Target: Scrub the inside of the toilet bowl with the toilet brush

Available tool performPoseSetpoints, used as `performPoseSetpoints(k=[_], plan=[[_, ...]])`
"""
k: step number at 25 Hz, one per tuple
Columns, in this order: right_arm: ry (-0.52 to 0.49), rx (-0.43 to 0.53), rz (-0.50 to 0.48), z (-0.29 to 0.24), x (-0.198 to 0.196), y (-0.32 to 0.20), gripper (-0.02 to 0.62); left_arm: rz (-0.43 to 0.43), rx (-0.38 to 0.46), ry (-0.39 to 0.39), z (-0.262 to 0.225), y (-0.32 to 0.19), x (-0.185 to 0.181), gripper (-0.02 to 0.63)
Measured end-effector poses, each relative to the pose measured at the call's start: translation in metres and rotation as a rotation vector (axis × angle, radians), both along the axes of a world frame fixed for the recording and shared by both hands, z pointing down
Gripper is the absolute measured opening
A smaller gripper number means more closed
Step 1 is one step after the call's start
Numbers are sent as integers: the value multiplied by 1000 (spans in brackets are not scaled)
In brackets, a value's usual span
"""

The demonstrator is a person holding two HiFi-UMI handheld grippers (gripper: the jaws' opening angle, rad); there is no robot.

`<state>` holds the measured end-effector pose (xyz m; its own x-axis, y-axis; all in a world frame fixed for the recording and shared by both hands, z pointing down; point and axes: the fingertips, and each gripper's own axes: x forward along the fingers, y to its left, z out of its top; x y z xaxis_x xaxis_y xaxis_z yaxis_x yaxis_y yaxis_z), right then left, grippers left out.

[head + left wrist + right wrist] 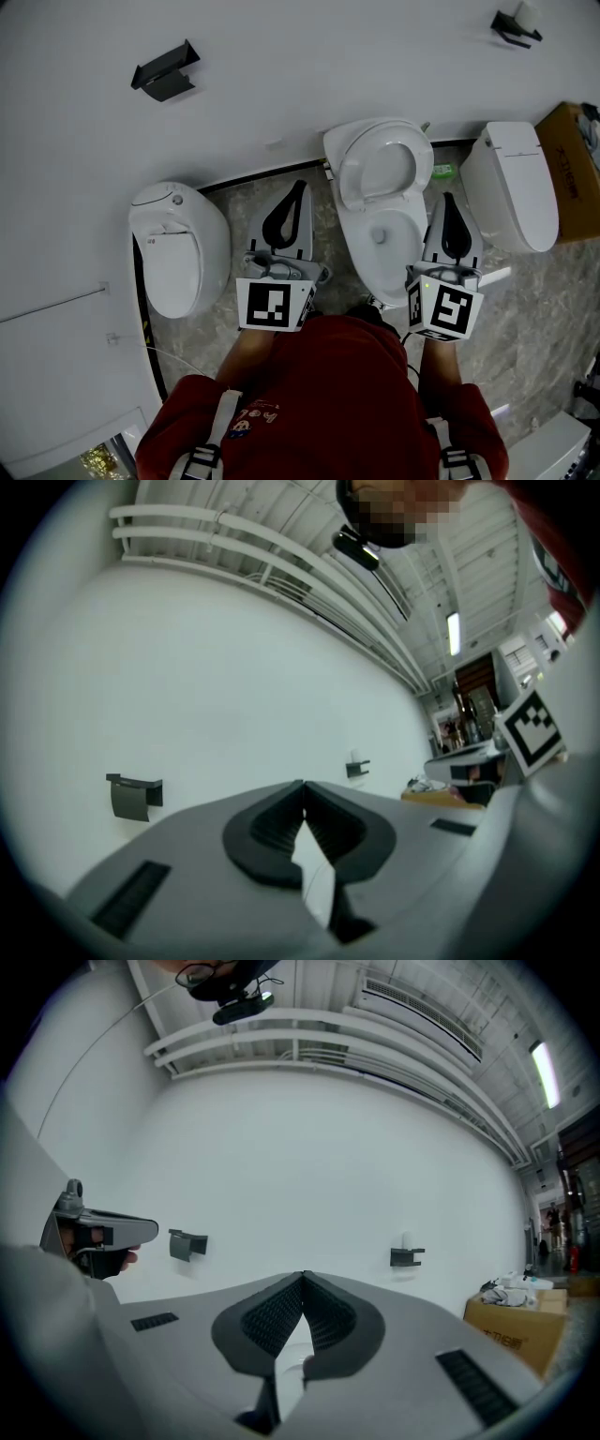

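Stone floor: bowl (384,234) lies ahead between left gripper (298,187) and right gripper (448,199), nearer right; both jaws closed, empty

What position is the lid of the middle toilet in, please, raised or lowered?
Raised. The lid leans back toward the wall and the bowl beneath it lies uncovered.
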<state>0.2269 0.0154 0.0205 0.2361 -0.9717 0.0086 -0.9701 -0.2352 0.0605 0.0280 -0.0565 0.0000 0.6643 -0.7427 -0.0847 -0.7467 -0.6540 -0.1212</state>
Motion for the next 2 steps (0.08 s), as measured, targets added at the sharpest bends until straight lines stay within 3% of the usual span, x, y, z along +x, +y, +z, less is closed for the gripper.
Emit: performPoseSetpoints(k=[2], plan=[[-1,-2,1,1,0,-1,-3,1,-2,-2,1,-1,0,0]])
